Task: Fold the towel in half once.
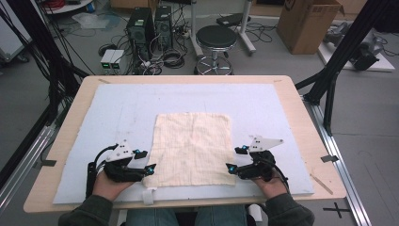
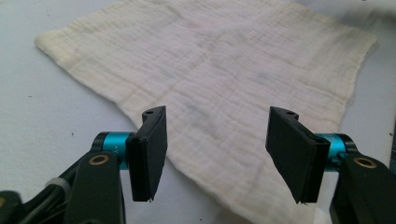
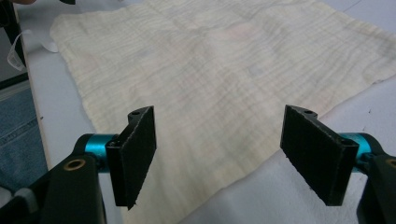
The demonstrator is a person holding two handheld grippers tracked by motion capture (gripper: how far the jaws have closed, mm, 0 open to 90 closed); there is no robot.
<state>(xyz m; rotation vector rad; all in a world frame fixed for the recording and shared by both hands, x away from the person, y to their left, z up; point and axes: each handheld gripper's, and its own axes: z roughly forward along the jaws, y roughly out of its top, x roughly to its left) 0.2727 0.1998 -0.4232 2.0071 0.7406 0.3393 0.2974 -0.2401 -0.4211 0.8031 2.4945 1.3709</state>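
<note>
While both tongs (image 1: 144, 162) (image 1: 236, 159) gape empty, the cloth (image 1: 194, 148) lies flat between them.

A wooden tabletop (image 1: 301, 117) with rounded corners carries a pale blue-grey mat (image 1: 117, 108) that covers nearly all of it, leaving a bare wooden border along each edge, widest at the left and right. A cream, finely checked cloth (image 1: 193, 148) lies flat and spread open on the mat, midway between the left and right edges and closer to the near edge than the far one. A small white tag (image 1: 148, 195) sits at the mat's near edge, just beside the cloth's near left corner.
</note>
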